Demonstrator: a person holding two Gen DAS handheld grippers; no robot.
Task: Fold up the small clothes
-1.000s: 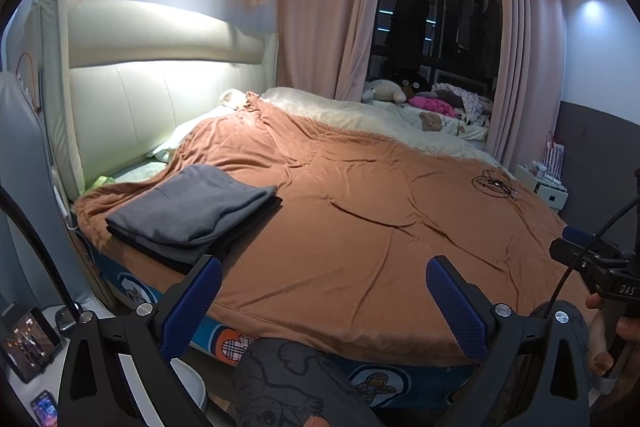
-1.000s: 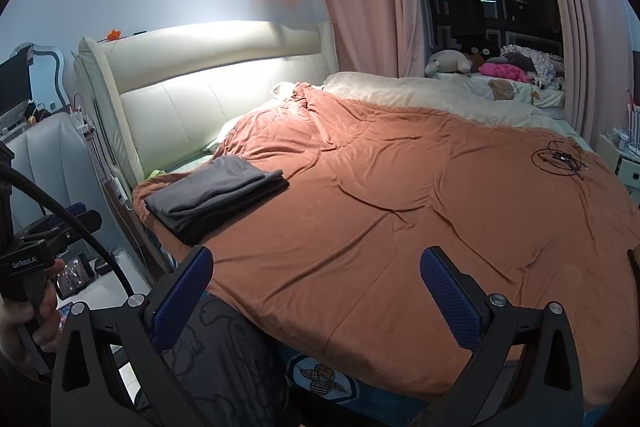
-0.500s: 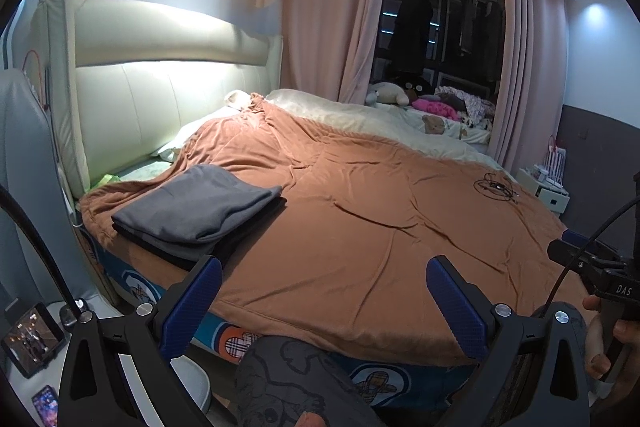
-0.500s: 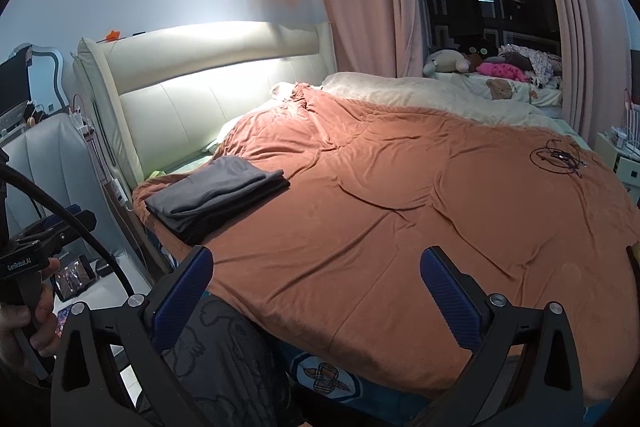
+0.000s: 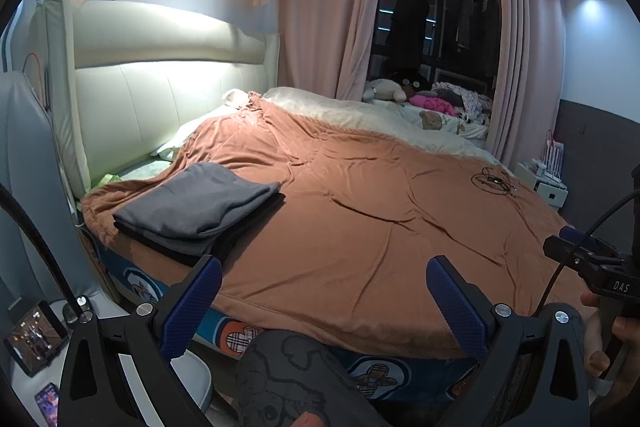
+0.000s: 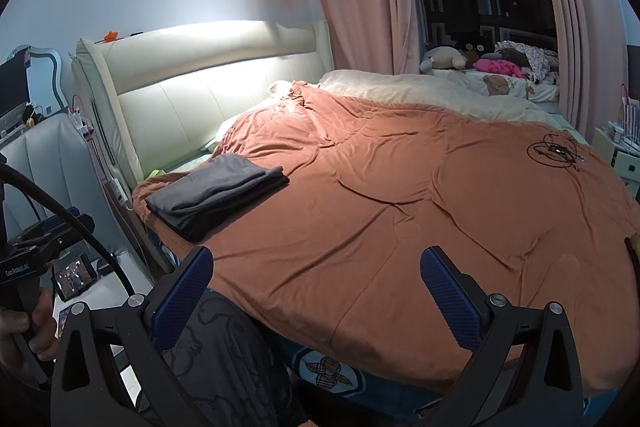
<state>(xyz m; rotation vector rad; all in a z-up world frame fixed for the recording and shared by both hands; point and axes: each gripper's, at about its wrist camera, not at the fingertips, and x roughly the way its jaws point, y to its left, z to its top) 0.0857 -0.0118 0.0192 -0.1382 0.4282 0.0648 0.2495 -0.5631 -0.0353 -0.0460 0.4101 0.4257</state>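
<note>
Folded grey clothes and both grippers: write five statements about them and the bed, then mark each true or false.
1. The folded grey clothes lie on the orange blanket near the headboard. True.
2. The left gripper is shut on the grey clothes. False: its jaws stand wide open with nothing between them, short of the bed.
3. The right gripper is open and empty. True.
4. A tangle of black cable lies on the blanket, well apart from the clothes. True.
5. The grey clothes are spread flat across the middle of the bed. False: they sit stacked at the bed's corner.
</note>
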